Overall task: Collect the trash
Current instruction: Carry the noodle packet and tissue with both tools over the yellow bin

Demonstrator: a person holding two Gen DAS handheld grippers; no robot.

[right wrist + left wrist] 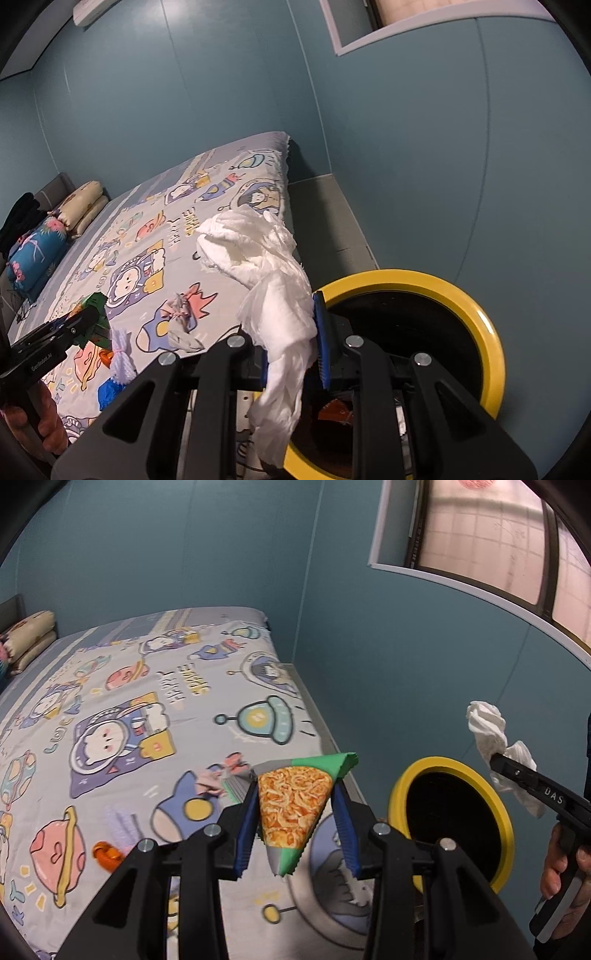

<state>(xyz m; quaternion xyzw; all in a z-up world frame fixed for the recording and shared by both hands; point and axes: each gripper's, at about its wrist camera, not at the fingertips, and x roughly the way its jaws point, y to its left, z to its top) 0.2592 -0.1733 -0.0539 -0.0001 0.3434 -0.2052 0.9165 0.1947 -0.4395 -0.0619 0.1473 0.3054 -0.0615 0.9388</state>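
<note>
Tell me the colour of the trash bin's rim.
Yellow rim around a dark interior; the right wrist view shows it best.

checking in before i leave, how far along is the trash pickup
Partway. Some orange scrap already lies in the yellow-rimmed bin. In hand: left tongs grip a snack wrapper; right tongs grip white tissue. Left on the bed: crumpled paper and small wrappers.
</note>
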